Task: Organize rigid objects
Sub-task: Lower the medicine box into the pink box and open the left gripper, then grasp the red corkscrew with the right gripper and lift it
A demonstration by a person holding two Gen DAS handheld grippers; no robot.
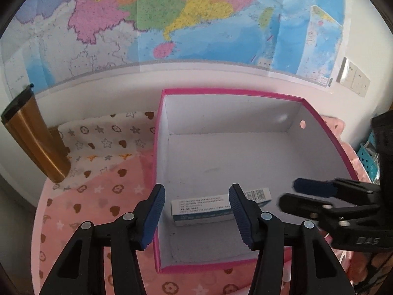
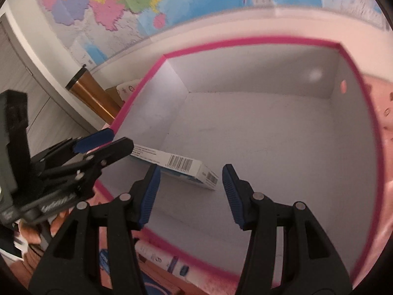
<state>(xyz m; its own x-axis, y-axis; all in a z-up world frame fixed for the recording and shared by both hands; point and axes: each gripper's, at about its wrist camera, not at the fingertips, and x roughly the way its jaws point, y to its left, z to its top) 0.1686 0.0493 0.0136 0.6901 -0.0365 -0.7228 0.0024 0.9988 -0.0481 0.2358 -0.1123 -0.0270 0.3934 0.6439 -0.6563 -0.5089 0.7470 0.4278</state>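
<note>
A carton [image 1: 221, 206], a long white and blue packet with a barcode at one end, lies flat on the floor of a box [image 1: 231, 93] near its front wall. The box is open-topped, with a bright pink rim and pale grey inner walls, and holds nothing else that can be seen; a small round hole shows in its right wall. It sits on a pink cloth [image 1: 98, 204] printed with hearts, stars and flowers. To the left of the box, a little further back, a bronze tumbler [image 1: 36, 137] with a black lid stands on the cloth. On the wall behind hangs a large, brightly coloured map [image 1: 172, 17], and a wall socket [image 1: 353, 78] is fixed at far right. The left gripper [image 1: 196, 216] hangs over the near left corner of the box, its left finger outside the pink wall and its right finger inside. Its jaws stand partly open with nothing clamped; the carton lies below and beyond the gap, and its right end is hidden behind the right finger. The right gripper [image 2: 191, 191] reaches in over the near right side of the box, pointing down toward the carton's barcode end. Its jaws also stand partly open and grip nothing. In the right wrist view, more packets [image 2: 157, 258] lie outside the box at its near edge, blurred.
</note>
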